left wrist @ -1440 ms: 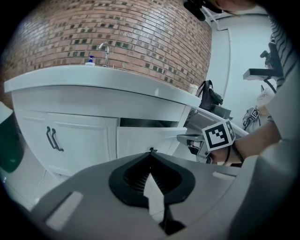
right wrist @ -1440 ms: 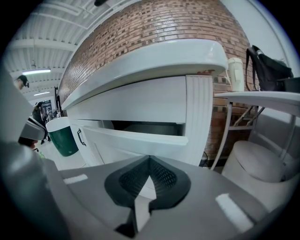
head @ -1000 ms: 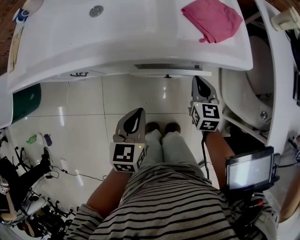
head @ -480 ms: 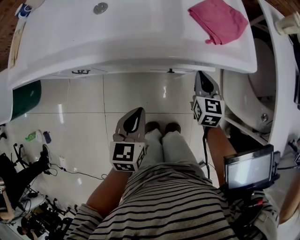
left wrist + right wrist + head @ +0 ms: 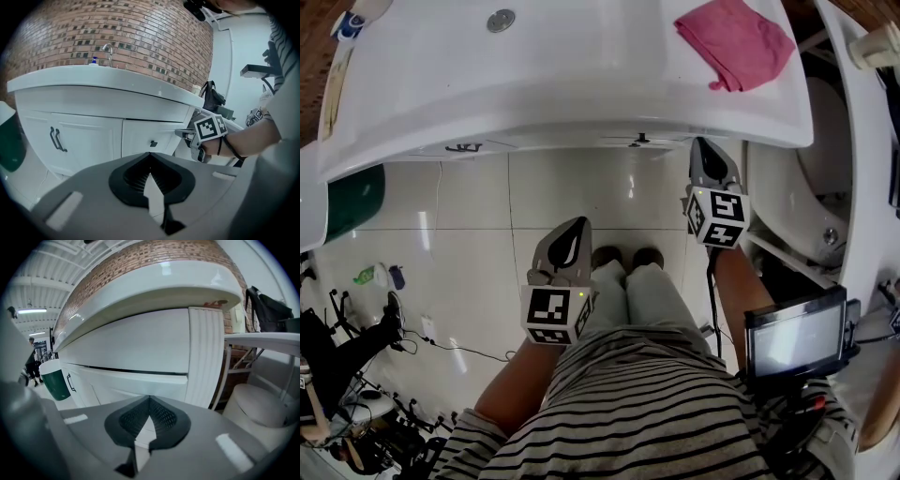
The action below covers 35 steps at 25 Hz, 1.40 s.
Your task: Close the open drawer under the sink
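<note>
The left gripper (image 5: 569,242) hangs over the floor (image 5: 469,244), well apart from the cabinet (image 5: 84,140), its jaws pressed together on nothing. Under the sink (image 5: 581,84) the drawer (image 5: 136,380) looks almost home: its front juts only a sliver. The right gripper (image 5: 709,167), jaws likewise together and empty, sits just before that front's right end. One short push seems left.

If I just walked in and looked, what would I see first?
Probably the bright pink cloth, lying on the white sink counter at the head view's top right. Next, the two grippers with black-and-white marker cubes: the right gripper points at the cabinet under the counter, and the left gripper is held back over the tiled floor.
</note>
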Available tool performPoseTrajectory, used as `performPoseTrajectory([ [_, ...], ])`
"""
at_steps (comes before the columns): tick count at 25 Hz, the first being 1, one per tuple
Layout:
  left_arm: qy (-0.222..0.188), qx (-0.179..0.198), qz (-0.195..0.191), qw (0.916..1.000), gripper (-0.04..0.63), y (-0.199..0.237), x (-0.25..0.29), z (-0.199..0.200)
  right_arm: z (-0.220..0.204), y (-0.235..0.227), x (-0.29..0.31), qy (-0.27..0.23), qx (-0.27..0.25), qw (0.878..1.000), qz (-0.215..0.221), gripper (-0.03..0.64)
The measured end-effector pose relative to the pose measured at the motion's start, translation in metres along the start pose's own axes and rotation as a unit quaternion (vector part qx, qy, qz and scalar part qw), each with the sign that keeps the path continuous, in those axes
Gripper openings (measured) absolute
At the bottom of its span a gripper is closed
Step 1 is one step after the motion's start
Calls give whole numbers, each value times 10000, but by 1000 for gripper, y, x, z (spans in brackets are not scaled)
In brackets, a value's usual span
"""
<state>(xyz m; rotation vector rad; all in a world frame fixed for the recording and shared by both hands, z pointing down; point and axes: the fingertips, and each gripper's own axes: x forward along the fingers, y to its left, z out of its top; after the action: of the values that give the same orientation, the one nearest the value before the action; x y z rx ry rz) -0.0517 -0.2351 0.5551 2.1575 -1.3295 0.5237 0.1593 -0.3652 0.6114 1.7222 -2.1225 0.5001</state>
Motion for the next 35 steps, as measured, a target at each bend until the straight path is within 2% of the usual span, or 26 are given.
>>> performPoseTrajectory([
  [15, -10, 5, 175, 9998, 17, 11, -3, -2, 5, -5, 14, -103, 255, 9996, -100, 0],
  [21, -13, 49, 190, 9998, 17, 6, -8, 2, 8, -3, 11, 25, -190, 9998, 47, 0],
  [23, -12, 58, 206, 9998, 17, 1, -13, 7, 11, 1, 1, 96, -277, 9995, 152, 0],
  [29, -11, 110, 304, 9995, 17, -14, -42, 32, 29, 9, -65, 287, -92, 9985, 458, 0],
  [35, -43, 238, 677, 9974, 17, -33, -90, 54, 62, 6, -143, 222, -90, 9972, 711, 0],
])
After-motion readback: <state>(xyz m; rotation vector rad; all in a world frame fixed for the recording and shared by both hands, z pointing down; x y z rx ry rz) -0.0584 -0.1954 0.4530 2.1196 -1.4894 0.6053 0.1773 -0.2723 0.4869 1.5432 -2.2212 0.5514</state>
